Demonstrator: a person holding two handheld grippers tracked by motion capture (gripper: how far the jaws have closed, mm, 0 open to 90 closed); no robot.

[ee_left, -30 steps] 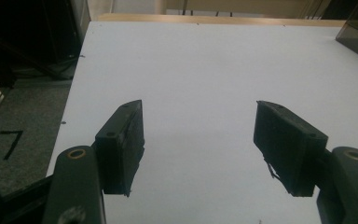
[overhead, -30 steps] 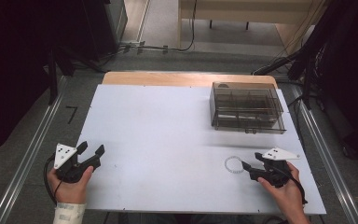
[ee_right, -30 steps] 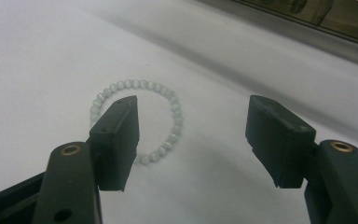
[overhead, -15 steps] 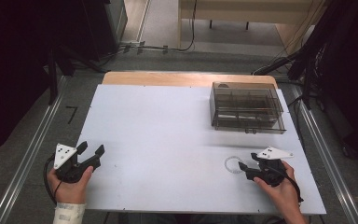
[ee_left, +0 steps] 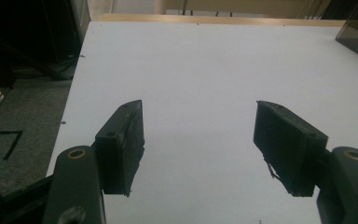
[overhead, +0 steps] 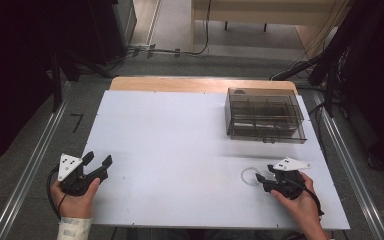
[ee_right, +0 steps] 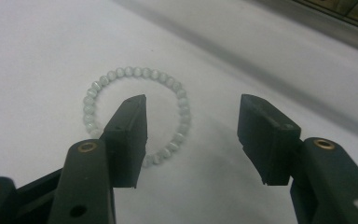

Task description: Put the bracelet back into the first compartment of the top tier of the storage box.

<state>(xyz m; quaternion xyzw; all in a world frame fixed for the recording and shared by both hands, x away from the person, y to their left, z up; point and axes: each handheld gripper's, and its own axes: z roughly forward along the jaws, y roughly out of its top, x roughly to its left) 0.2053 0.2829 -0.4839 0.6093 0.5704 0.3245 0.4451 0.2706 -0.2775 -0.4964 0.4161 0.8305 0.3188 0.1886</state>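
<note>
While my right gripper (ee_right: 191, 135) hangs just over the white table (overhead: 180, 150), its jaws stand partly apart and have just been closing; they press on nothing. In the right gripper view one jaw sits over the inside of the bead bracelet (ee_right: 121, 74), hiding the near part of the ring, and the other jaw stands outside the ring, so the bracelet's side strand of pale beads lies in the gap between them, flat on the table and not gripped.

From the high view, the bracelet (overhead: 250, 176) lies just beside my right gripper (overhead: 266, 179), on its left, near the table's front right corner. My right hand (overhead: 300, 200) wraps the gripper's body from behind.

Well apart from the bracelet, near the table's front left edge, my left gripper (overhead: 99, 161) rests in my left hand (overhead: 75, 197) with its jaws wide apart and bare table between them, holding nothing.

Farther back from the bracelet, toward the table's far right side, stands a smoky clear plastic box (overhead: 265, 116) with dividers inside. Whether anything lies in its compartments I cannot tell.
</note>
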